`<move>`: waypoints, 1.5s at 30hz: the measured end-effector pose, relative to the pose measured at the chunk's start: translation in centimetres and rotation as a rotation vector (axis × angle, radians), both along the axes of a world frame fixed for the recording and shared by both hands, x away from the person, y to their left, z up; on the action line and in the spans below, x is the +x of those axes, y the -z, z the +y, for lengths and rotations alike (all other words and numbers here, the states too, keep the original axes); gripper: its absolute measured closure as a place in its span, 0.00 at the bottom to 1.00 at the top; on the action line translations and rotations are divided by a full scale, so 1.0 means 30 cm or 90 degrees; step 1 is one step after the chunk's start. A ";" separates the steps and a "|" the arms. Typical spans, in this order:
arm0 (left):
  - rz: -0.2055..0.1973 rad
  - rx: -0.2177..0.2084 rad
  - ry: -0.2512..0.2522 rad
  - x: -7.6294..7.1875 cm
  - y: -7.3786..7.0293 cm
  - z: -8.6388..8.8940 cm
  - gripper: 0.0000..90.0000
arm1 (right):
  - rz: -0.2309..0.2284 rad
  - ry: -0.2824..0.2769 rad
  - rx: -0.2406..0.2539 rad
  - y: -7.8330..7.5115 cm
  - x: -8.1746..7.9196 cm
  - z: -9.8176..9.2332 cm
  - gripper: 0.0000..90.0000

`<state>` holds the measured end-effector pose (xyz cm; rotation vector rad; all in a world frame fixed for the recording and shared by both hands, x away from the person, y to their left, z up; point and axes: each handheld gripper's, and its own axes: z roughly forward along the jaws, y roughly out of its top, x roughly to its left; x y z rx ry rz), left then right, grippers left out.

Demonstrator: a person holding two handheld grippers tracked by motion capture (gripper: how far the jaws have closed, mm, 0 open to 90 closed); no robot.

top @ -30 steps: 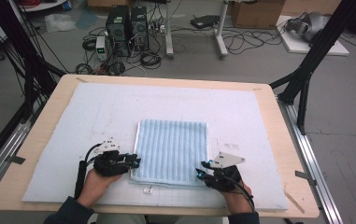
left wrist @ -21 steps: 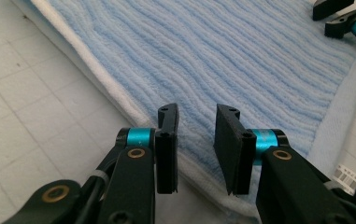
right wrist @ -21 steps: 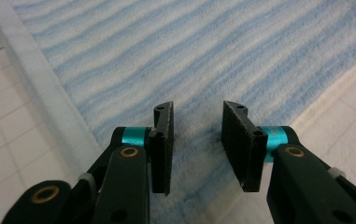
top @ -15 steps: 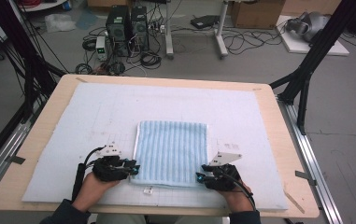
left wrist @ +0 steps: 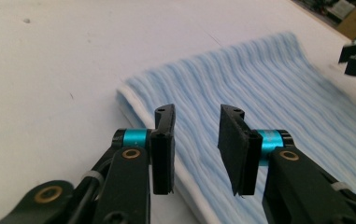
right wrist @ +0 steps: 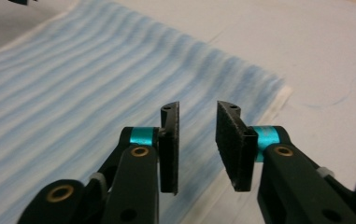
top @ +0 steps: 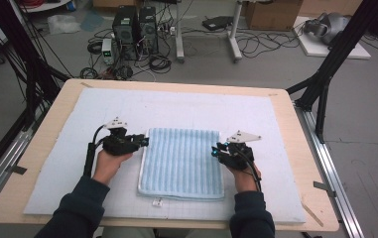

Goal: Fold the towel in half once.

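The left gripper [top: 143, 141] is held at the left edge of the folded blue striped towel [top: 181, 161], near its far left corner, and its jaws are seen apart by a narrow gap with nothing pinched between them; in the left gripper view the pads [left wrist: 162, 149] hang just above the towel's white-edged border. The right gripper [top: 216, 150] is placed at the towel's right edge, toward the far right corner, and its jaws, which have just been closing, are likewise parted with no cloth caught between them. In the right gripper view the towel's far part is blurred, so it cannot be told whether the pads [right wrist: 169, 148] touch the fabric, though they appear slightly clear of it. The towel is laid flat in a rectangle at the middle of the white mat [top: 127, 106], which covers the wooden table [top: 52, 116]. A small white tag [top: 157, 202] is seen on the mat just before the towel's near edge. No container is present on the table.
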<state>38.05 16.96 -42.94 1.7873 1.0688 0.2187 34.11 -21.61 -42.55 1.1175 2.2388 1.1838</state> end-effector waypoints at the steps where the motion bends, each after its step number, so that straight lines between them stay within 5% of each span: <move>1: 0.008 0.007 -0.010 0.022 0.005 -0.007 0.79 | 0.005 0.007 -0.006 0.006 0.025 0.004 0.79; 7: 0.029 0.043 -0.029 0.115 0.045 -0.051 0.84 | 0.023 0.052 -0.011 0.020 0.140 0.005 0.80; 14: 0.017 0.078 -0.041 0.130 0.076 -0.066 0.88 | 0.058 0.069 -0.054 0.053 0.202 0.013 0.81; 17: 0.015 0.079 -0.045 0.129 0.071 -0.059 0.87 | 0.061 0.085 -0.046 0.056 0.204 -0.007 0.79; 22: -0.014 0.034 -0.033 0.109 0.038 -0.017 0.74 | 0.029 0.085 -0.018 0.014 0.163 -0.046 0.74; 26: -0.101 -0.011 0.023 0.066 0.008 0.011 0.68 | 0.005 0.086 0.003 -0.021 0.112 -0.090 0.60; 29: -0.105 -0.058 0.046 0.043 -0.010 0.021 0.55 | -0.002 0.092 0.018 -0.039 0.070 -0.122 0.46; 35: -0.131 -0.080 0.051 0.003 -0.049 0.018 0.31 | -0.035 0.110 0.015 -0.051 -0.015 -0.164 0.27; 40: -0.165 -0.085 0.063 -0.027 -0.062 0.012 0.24 | -0.070 0.090 0.028 -0.065 -0.064 -0.178 0.15; 45: -0.162 -0.084 0.058 -0.043 -0.054 0.020 0.23 | -0.092 0.059 0.024 -0.060 -0.092 -0.165 0.13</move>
